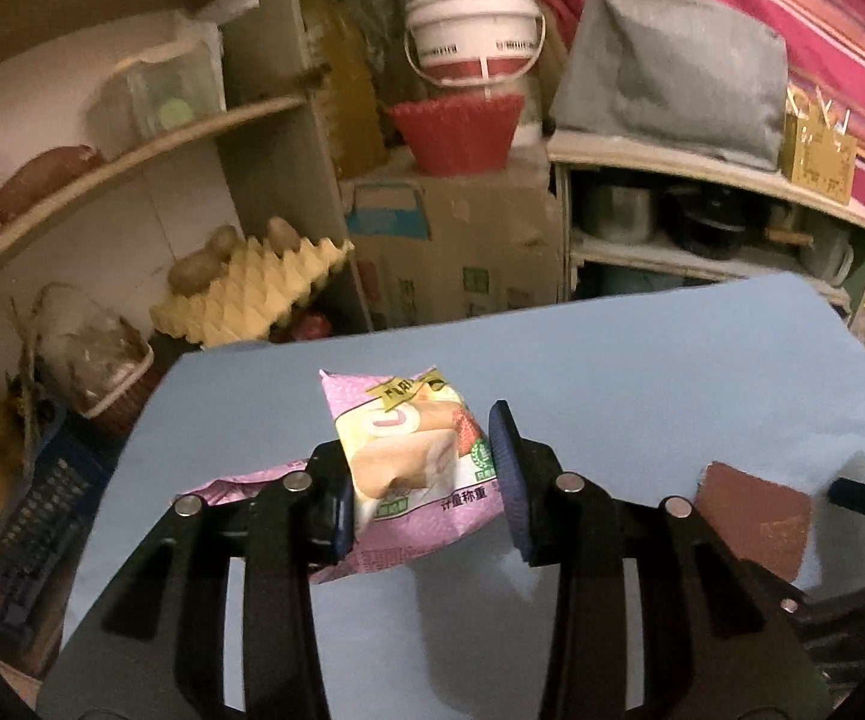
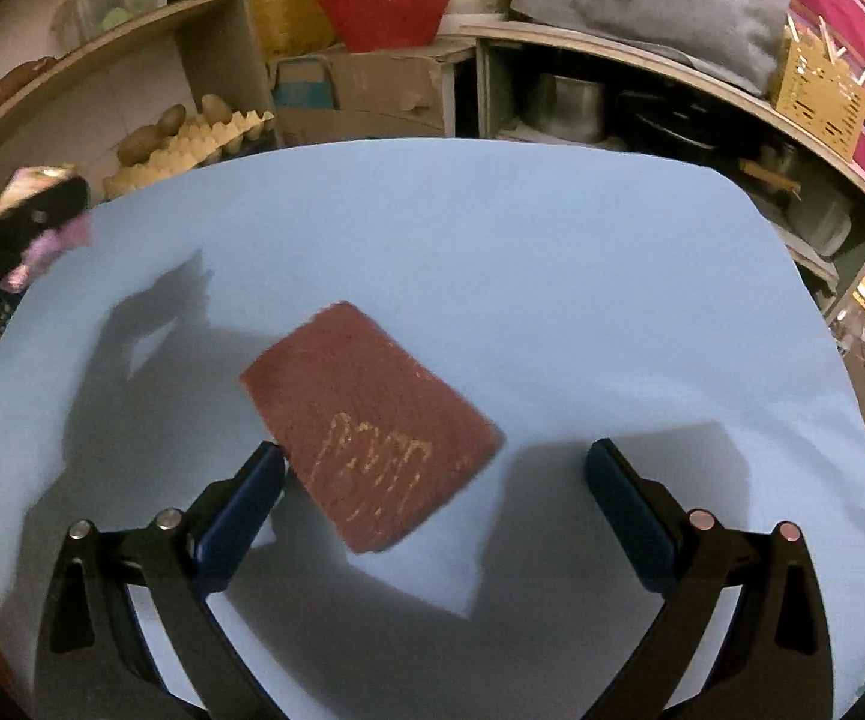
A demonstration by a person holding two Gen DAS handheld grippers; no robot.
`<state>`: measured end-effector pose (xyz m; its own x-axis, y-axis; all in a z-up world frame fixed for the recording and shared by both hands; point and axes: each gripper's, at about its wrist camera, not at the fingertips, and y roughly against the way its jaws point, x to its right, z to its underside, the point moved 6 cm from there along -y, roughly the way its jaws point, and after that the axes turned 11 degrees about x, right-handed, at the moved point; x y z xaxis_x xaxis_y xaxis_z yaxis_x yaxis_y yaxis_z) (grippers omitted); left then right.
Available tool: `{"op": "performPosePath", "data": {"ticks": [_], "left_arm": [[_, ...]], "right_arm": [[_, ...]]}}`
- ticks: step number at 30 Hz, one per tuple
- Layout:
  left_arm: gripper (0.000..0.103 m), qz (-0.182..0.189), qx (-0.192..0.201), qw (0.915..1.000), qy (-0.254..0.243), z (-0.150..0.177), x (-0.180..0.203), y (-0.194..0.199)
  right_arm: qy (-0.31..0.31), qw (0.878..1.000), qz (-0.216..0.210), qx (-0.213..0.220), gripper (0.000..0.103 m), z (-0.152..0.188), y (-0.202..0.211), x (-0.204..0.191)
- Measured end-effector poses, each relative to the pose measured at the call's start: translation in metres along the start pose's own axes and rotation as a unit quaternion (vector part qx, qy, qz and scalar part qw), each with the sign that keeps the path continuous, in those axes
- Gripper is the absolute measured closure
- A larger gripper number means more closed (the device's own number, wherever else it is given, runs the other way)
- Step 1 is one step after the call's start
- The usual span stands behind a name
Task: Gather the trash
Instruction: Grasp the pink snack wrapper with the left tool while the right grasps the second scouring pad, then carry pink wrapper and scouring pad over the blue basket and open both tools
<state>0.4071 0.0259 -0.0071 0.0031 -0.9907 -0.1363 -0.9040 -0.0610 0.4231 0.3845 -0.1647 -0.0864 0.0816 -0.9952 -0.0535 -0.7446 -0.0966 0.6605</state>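
Note:
A pink snack wrapper (image 1: 396,432) hangs lifted above the blue table (image 1: 642,372), with my left gripper (image 1: 426,456) shut on it, its pads pressing both sides. The right wrist view shows that gripper (image 2: 42,210) and the wrapper (image 2: 54,243) at the table's far left edge. A flat reddish-brown pad (image 2: 366,420) with yellowish lettering lies mid-table. My right gripper (image 2: 435,453) stands open just over its near end, the left fingertip beside the pad's corner, with nothing held. The pad (image 1: 756,516) and the right gripper's tip (image 1: 852,489) also show in the left wrist view.
Behind the table stand shelves with an egg tray (image 1: 252,288) bearing potatoes, a cardboard box (image 1: 456,240), a red basket (image 1: 456,132), a white bucket (image 1: 474,30) and a grey bag (image 1: 672,60). Pots (image 2: 570,102) fill the lower right shelf. A dark crate (image 1: 30,534) sits left of the table.

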Motion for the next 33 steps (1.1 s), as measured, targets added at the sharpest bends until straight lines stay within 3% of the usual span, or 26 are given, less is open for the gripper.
{"op": "performPosePath", "data": {"ticks": [16, 21, 28, 33], "left_arm": [[0.066, 0.015, 0.023, 0.9996, 0.012, -0.005, 0.002, 0.02], [0.066, 0.014, 0.023, 0.9996, 0.012, -0.005, 0.005, 0.019], [0.066, 0.017, 0.027, 0.9995, 0.009, -0.009, 0.018, 0.025], [0.066, 0.031, 0.037, 0.9988, 0.003, -0.018, 0.045, 0.043]], "right_arm": [[0.049, 0.999, 0.007, 0.009, 0.006, -0.009, -0.002, -0.013], [0.051, 0.998, -0.039, 0.005, 0.034, -0.006, -0.002, -0.019], [0.052, 0.997, -0.036, 0.033, 0.035, -0.005, 0.019, -0.004], [0.035, 0.997, -0.014, 0.066, 0.035, -0.007, 0.064, 0.039]]}}
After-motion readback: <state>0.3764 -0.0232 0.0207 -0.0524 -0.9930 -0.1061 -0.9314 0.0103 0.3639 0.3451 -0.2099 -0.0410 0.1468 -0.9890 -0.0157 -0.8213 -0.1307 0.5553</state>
